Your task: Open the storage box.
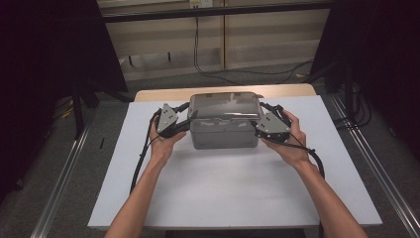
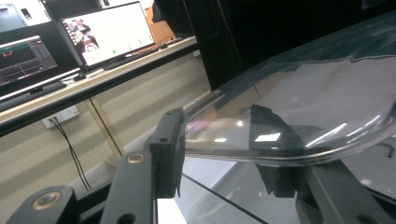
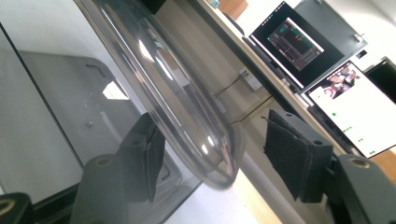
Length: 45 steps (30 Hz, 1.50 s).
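A: What is on the table (image 1: 223, 193)?

B: One grey box (image 1: 224, 133). It sits at the far middle of the white top, between two hands. The box looks like hard plastic, with flat sides and round corners.

A: And the top of it?

B: One clear lid (image 1: 225, 105). It is smooth and shiny, and the light bounces off it. Its edge curves round like a bowl rim. You can see the grey inside through it.

A: How many grippers?

B: Two. The left gripper (image 1: 184, 122) is at the left end of the lid, the right gripper (image 1: 258, 125) at the right end. Each has two black jaws with rough dark pads and a grey three-cornered plate on top.

A: Is the left one pinching?

B: Yes. In the left gripper view its pads (image 2: 169, 154) sit one above and one below the lid rim (image 2: 280, 154), squeezing it.

A: And the right one?

B: Its jaws stand spread. The lid rim (image 3: 205, 158) is between the pads. One pad (image 3: 150, 161) is close against it, the other pad (image 3: 289, 154) is apart.
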Each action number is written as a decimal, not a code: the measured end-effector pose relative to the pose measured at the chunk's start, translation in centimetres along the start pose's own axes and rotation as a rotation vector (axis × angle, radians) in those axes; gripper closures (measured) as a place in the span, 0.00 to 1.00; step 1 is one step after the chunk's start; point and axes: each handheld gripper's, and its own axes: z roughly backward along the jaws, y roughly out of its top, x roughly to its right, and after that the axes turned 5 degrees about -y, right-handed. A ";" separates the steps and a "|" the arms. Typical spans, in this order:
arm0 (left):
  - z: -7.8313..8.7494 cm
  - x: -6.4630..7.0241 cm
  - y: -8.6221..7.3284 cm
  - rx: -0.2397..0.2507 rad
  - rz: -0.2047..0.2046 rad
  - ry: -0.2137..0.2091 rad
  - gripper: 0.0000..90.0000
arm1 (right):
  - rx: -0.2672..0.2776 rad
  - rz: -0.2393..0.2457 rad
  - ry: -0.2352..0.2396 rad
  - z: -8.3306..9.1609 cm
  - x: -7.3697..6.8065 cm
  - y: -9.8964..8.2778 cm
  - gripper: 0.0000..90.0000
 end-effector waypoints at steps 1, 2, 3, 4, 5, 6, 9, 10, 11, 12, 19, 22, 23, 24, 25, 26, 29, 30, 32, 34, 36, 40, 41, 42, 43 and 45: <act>0.0 0.0 0.0 -0.001 0.000 -0.002 0.62 | -0.005 -0.010 0.003 -0.1 0.1 -0.2 0.44; -0.1 0.0 0.0 0.002 0.003 -0.002 0.62 | -0.007 -0.013 0.002 -0.2 0.2 -0.3 0.44; -0.1 0.0 0.1 0.000 0.000 -0.003 0.62 | -0.006 -0.021 0.007 -0.2 0.3 -0.5 0.46; -0.1 -0.1 0.2 0.001 -0.003 -0.001 0.62 | -0.009 -0.035 0.019 -0.3 0.4 -0.6 0.48; 0.0 -0.1 0.2 0.000 -0.006 0.000 0.62 | -0.008 -0.040 0.020 -0.4 0.5 -0.7 0.49; -0.1 -0.2 0.3 -0.001 -0.004 0.000 0.62 | -0.010 -0.042 0.018 -0.5 0.6 -0.9 0.49; -0.2 -0.2 0.4 -0.003 -0.006 -0.005 0.62 | -0.010 -0.056 0.020 -0.8 0.8 -1.1 0.52; -0.2 -0.3 0.4 -0.005 -0.007 -0.004 0.62 | -0.007 -0.052 0.023 -0.9 0.8 -1.2 0.54; -0.2 -0.3 0.4 -0.005 -0.005 -0.005 0.62 | -0.006 -0.060 0.022 -1.0 0.8 -1.3 0.54; -0.3 -0.3 0.4 -0.006 -0.007 -0.006 0.62 | -0.004 -0.064 0.025 -1.1 0.9 -1.3 0.55; -0.6 -0.4 0.3 -0.009 -0.001 -0.003 0.62 | 0.047 -0.081 0.023 -1.9 0.7 -0.9 0.58; -0.7 -0.6 0.3 -0.011 0.002 -0.003 0.62 | 0.071 -0.081 0.027 -2.3 0.6 -0.7 0.61; -0.7 -0.6 0.4 -0.014 -0.001 -0.003 0.62 | 0.076 -0.088 0.031 -2.4 0.6 -0.7 0.63; -0.7 -0.6 0.4 -0.016 0.000 -0.006 0.62 | 0.082 -0.090 0.036 -2.5 0.6 -0.7 0.65; -0.7 -0.7 0.5 -0.019 -0.005 -0.005 0.63 | 0.086 -0.088 0.039 -2.7 0.5 -0.7 0.66; -0.8 -0.7 0.5 -0.022 -0.008 -0.004 0.63 | 0.090 -0.089 0.039 -2.8 0.5 -0.7 0.67; -0.9 -0.8 0.5 -0.024 -0.009 -0.001 0.63 | 0.101 -0.094 0.042 -2.9 0.5 -0.7 0.71; -0.9 -0.9 0.5 -0.026 -0.009 -0.002 0.64 | 0.105 -0.095 0.043 -2.9 0.6 -0.7 0.72; -1.0 -1.0 0.5 -0.023 -0.001 -0.005 0.64 | 0.103 -0.104 0.053 -3.0 0.8 -0.6 0.72; -1.1 -1.1 0.6 -0.013 0.016 -0.002 0.64 | 0.108 -0.099 0.053 -3.1 1.1 -0.3 0.74; -1.2 -1.2 0.7 -0.001 0.030 0.005 0.63 | 0.112 -0.102 0.059 -3.3 1.3 0.1 0.75; -1.4 -1.4 0.7 -0.001 0.025 -0.004 0.63 | 0.114 -0.107 0.066 -3.5 1.5 0.2 0.75; -1.4 -1.5 0.7 -0.003 0.020 -0.006 0.63 | 0.113 -0.113 0.069 -3.5 1.5 0.1 0.75; -1.5 -1.5 0.7 0.001 0.023 -0.008 0.63 | 0.113 -0.115 0.070 -3.6 1.5 0.1 0.75; -1.6 -1.5 0.7 0.001 0.022 -0.006 0.64 | 0.115 -0.115 0.070 -3.6 1.6 0.1 0.75; -1.7 -1.6 0.8 0.005 0.017 -0.008 0.65 | 0.116 -0.120 0.069 -3.6 1.7 0.2 0.75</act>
